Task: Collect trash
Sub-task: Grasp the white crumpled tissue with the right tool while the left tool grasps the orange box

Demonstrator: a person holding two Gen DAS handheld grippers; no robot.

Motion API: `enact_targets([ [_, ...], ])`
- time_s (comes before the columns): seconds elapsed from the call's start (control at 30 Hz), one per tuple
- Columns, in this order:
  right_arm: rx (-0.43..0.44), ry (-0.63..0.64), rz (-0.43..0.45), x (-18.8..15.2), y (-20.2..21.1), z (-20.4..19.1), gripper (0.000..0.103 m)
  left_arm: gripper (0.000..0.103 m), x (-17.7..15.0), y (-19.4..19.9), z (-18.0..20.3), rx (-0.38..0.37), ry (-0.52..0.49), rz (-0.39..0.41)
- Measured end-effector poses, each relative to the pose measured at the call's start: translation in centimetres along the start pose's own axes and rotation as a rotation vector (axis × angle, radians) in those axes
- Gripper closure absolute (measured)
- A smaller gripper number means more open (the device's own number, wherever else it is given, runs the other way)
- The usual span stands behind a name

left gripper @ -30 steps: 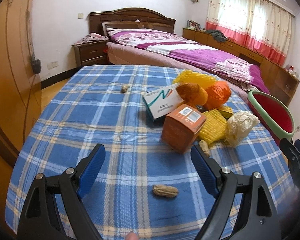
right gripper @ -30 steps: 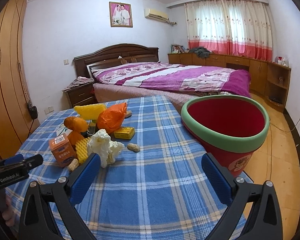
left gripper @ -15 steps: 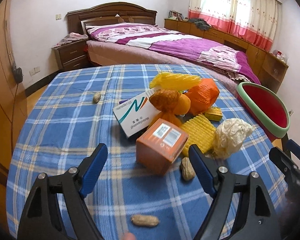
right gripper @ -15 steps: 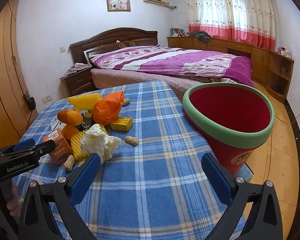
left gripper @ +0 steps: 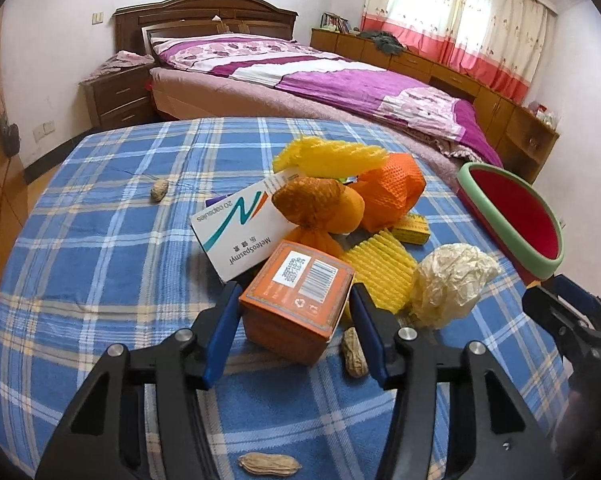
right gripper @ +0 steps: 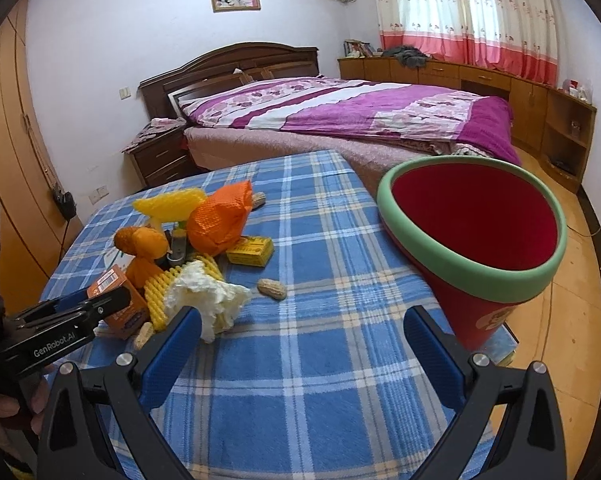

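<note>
A pile of trash lies on the blue plaid table [left gripper: 100,248]. My left gripper [left gripper: 296,320] has its jaws on both sides of the orange box [left gripper: 300,300]; the pads stand at its sides, closed on it. Behind it lie a white medicine box [left gripper: 236,236], orange and yellow foam nets [left gripper: 388,192], a crumpled paper ball [left gripper: 448,284] and peanuts [left gripper: 354,354]. The red bin with a green rim [right gripper: 476,232] stands at the table's right edge. My right gripper [right gripper: 300,344] is open and empty above the table, in front of the bin.
Loose peanuts lie on the cloth [left gripper: 268,468], [left gripper: 159,191], [right gripper: 272,289]. A small yellow box [right gripper: 249,251] sits by the pile. A bed [right gripper: 340,112] and nightstand [right gripper: 160,156] stand beyond the table. The wooden floor [right gripper: 572,320] is at right.
My left gripper moved forward to the orange box and its jaws narrowed around it. My right gripper stayed open and shifted slightly toward the table.
</note>
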State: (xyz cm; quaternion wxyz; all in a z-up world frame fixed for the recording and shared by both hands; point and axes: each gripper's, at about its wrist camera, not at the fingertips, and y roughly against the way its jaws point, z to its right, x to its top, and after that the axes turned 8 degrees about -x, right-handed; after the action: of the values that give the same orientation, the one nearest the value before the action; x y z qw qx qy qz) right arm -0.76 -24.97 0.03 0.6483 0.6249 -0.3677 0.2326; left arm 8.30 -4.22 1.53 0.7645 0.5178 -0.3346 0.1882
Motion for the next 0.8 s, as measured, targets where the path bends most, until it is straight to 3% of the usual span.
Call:
enact_targets([
  [0.27, 0.051, 0.040, -0.017, 0.8, 0.1, -2.2, 0.001, 0.047, 0.0, 1.3, -1.1, 0.048, 0.035, 0.039],
  [0.63, 0.116, 0.077, -0.078, 1.2, -2.7, -5.7, 0.033, 0.047, -0.3, 2.6, -3.1, 0.063, 0.089, 0.056],
  [0.8, 0.131, 0.073, -0.108, 1.1, -3.5, -6.2, 0.067, 0.047, -0.5, 3.0, -3.1, 0.058, 0.098, 0.066],
])
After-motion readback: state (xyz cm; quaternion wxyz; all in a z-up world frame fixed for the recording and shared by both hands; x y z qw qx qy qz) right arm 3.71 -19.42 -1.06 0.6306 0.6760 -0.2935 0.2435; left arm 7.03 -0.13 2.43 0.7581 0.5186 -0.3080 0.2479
